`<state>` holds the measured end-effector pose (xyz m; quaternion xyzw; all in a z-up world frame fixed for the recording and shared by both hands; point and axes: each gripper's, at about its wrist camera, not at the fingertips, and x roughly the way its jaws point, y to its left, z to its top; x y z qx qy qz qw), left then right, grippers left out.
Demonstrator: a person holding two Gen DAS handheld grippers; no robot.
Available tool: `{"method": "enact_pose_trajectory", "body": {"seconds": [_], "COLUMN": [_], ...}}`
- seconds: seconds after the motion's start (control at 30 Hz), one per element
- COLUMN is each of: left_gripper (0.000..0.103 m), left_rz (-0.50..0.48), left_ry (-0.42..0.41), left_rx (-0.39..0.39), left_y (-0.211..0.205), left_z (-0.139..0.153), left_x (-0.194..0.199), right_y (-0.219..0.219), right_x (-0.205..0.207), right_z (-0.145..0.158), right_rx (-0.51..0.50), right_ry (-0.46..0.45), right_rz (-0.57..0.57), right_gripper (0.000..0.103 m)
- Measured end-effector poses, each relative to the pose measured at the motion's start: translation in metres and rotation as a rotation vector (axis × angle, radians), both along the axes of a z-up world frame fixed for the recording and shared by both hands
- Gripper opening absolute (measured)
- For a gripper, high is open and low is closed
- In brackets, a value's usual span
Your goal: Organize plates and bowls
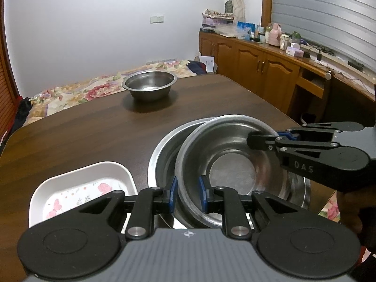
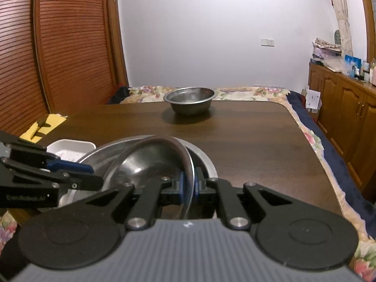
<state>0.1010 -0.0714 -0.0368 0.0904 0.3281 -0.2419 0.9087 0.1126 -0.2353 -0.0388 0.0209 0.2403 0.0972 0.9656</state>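
Left tongs and right tongs each clamp opposite rims of the steel bowl, tilted inside a larger bowl near the counter edge. Far bowl stands well apart, bare counter between.

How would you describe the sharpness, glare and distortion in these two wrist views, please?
Left wrist view: fairly sharp, with bright reflections on the steel bowl held by both grippers, and fisheye bending the table edge and cabinets. Right wrist view: softer, the near bowl rim smeared, the far bowl clearer, the louvred door bowed.
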Motion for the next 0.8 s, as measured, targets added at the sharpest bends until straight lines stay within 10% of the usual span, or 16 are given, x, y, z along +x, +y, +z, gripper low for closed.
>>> {"method": "enact_pose_trajectory", "body": {"seconds": [0.4,0.57,0.8], "left_gripper": [0.022,0.022,0.033], "left_rz": [0.015,0.023,0.035], "left_ry": [-0.014,-0.024,-0.051], "left_rx": [-0.039,-0.060,-0.093], "left_y": [0.009,0.016,0.022], "left_z": [0.007,0.010,0.021], "left_x": [-0.004,-0.008,-0.009], "right_y": [0.010,0.010,0.007], "right_x": [0.009,0.004,0.000], "right_z": [0.004,0.012,0.021], "right_rx": [-0.072,-0.062,-0.031], "right_ry": [0.004,-0.026,-0.045], "right_rz": [0.036,0.049,0.027], "right_gripper": [0.012,0.044,0.046]}}
